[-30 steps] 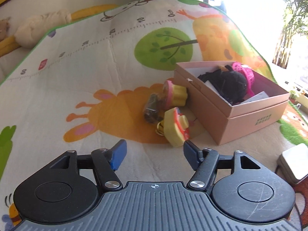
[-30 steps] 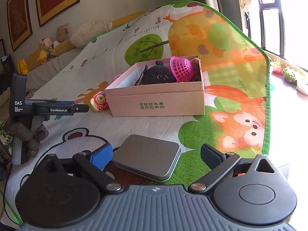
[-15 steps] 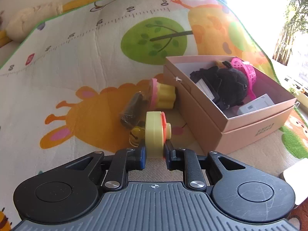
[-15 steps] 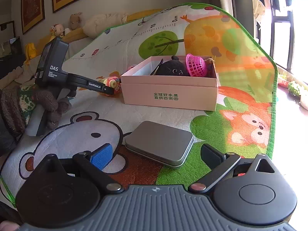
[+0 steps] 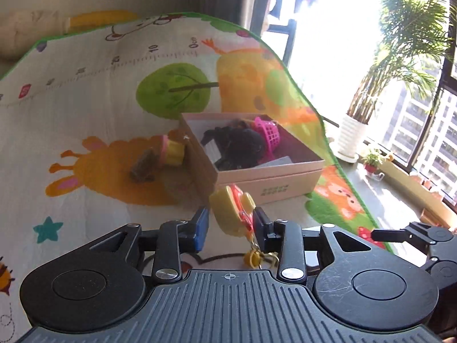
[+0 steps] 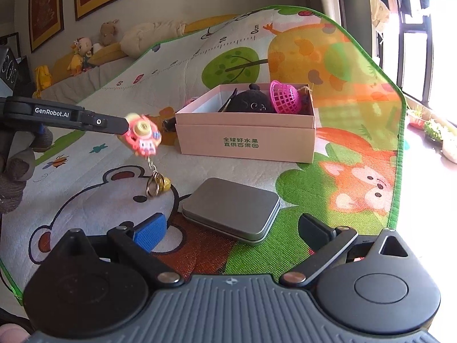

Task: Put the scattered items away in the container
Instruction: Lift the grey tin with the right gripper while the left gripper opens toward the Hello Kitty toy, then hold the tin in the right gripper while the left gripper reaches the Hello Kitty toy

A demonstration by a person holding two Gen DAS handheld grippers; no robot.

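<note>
The pink box (image 5: pixel 265 171) is sitting at centre frame; your left gripper (image 5: pixel 230 224), jaws partly apart and opening lately, is pinching the yellow keychain toy (image 5: pixel 231 214) just below it; be carrying it over the rim before releasing, chain (image 6: pixel 152 168) dangling.

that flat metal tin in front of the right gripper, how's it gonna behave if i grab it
The metal tin looks rigid, so it probably won't flex. Its smooth, shiny lid may be slippery under the pads. It lies flat and low on the play mat, so it is unlikely to roll or tip; the edges leave little to grip.
</note>
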